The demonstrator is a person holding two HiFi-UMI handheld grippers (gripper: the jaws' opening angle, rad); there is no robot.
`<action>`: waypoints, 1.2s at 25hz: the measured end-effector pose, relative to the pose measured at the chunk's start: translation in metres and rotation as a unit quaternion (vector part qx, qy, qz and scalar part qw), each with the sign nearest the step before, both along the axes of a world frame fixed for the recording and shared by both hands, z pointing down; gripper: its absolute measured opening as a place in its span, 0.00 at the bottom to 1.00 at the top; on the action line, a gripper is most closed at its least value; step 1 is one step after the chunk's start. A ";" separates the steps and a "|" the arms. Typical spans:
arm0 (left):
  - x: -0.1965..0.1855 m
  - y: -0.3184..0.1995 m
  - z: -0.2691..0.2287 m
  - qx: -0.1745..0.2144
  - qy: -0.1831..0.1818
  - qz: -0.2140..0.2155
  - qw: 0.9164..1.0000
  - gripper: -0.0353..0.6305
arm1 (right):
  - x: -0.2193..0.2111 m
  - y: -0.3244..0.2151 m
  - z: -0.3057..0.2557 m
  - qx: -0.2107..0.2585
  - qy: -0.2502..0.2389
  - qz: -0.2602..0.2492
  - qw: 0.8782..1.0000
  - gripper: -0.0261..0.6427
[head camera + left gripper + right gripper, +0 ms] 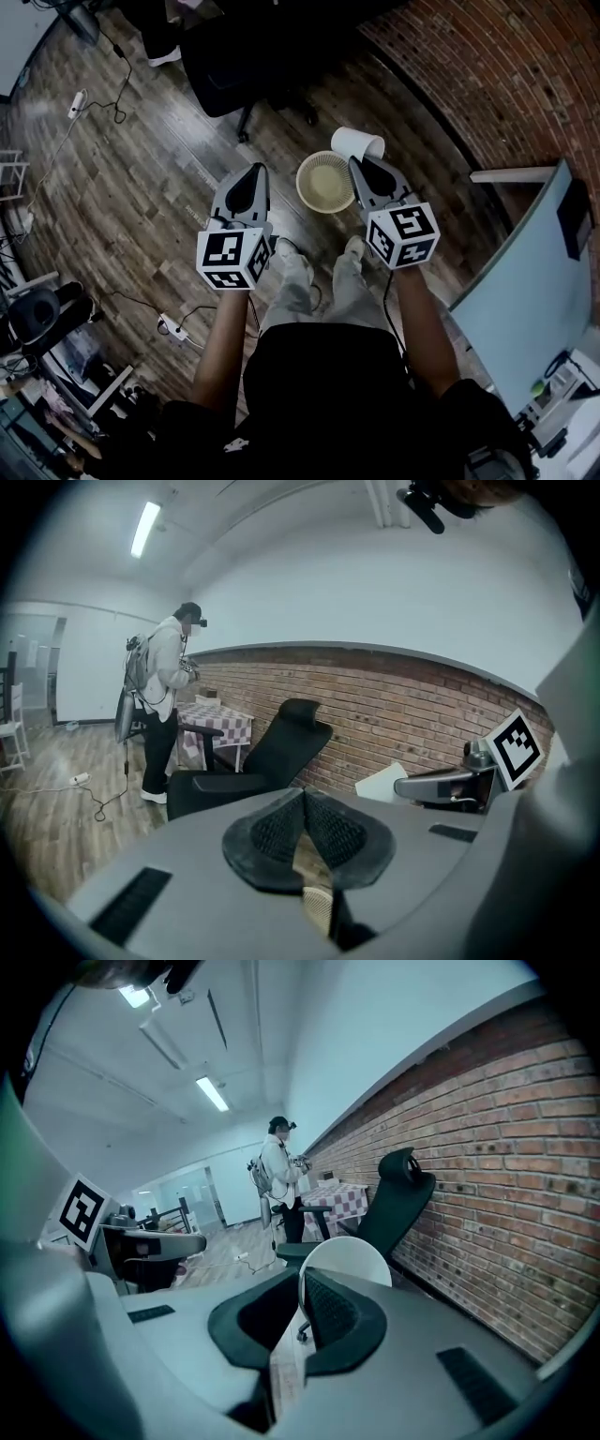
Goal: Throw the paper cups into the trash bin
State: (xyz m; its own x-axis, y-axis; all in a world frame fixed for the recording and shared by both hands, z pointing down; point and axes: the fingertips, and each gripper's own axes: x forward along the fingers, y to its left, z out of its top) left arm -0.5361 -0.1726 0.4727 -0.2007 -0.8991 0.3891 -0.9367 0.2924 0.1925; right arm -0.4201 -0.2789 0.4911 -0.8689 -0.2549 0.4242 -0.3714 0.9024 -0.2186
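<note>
Paper cup (359,143), smooth white, was pinched in the right gripper (364,167) by the ribbed round bin (323,161), upper centre. Left gripper (251,173) was closed, empty.

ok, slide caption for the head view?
Right gripper holds a cup near the bin; left gripper shut, empty.

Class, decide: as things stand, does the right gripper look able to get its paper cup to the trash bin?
Probably yes: the right gripper holds the paper cup close by the trash bin, and nothing lies across the bin's open mouth.
</note>
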 end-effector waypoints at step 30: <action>0.047 0.009 0.283 -0.119 0.076 0.003 0.990 0.07 | 0.024 0.027 0.285 -0.082 0.094 -0.028 0.992 0.07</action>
